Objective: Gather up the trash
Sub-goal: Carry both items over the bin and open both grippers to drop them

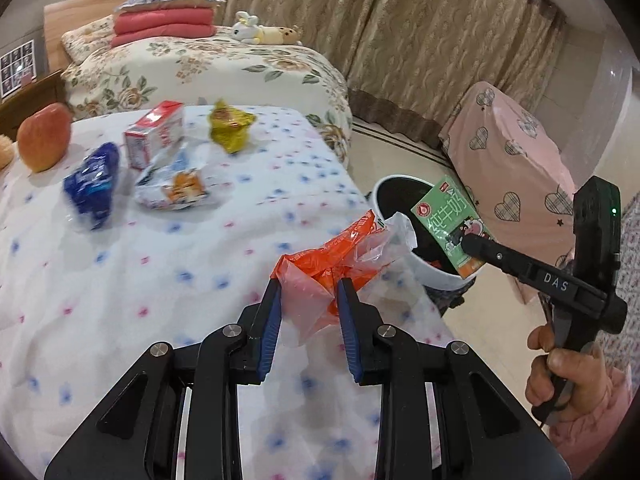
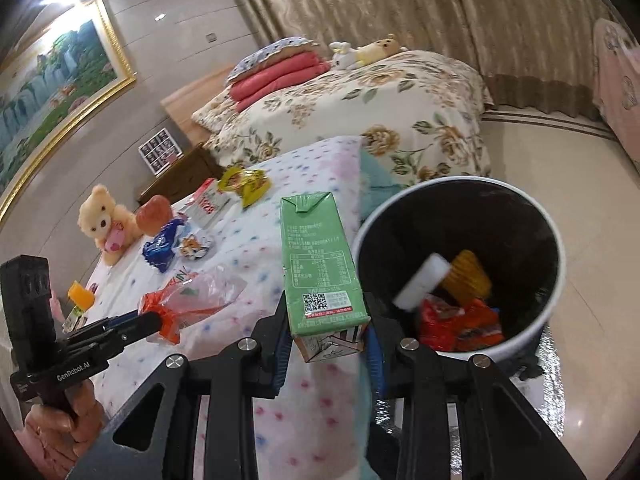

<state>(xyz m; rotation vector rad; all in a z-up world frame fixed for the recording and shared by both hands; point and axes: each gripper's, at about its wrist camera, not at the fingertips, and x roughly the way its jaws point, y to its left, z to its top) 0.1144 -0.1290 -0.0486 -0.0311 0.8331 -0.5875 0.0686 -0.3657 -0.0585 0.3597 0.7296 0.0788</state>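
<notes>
Right gripper [image 2: 328,344]: enters from the lower centre of the right wrist view, fingers clamped on the lower end of a green milk carton [image 2: 320,268], which stands upright between the blue pads [image 2: 282,354], its folded top toward the upper centre of the frame. The carton sits just left of the rim of a white trash bin [image 2: 556,308] with a black liner, lower right of centre; inside lie red wrappers [image 2: 456,324], a yellow packet [image 2: 470,276] and a white block [image 2: 420,282]. In the left wrist view the same carton [image 1: 450,224] hangs over the bin [image 1: 440,276] at right of centre, the person's right hand [image 1: 568,372] gripping the handle at lower right. Left gripper [image 1: 308,296]: rises from the bottom centre, fingers closed on an orange-and-clear plastic bag [image 1: 340,256], the crumpled bag bunched between and beyond the tips, just left of the bin. Remaining on the dotted bedspread [image 1: 160,272], upper left of the frame: a blue wrapper [image 1: 94,184], a red-and-white carton [image 1: 154,136], a clear wrapper with a tiger print [image 1: 176,188], a yellow wrapper [image 1: 230,124] and an apple [image 1: 44,136]. A teddy bear [image 2: 104,224] sits at the left in the right wrist view.
</notes>
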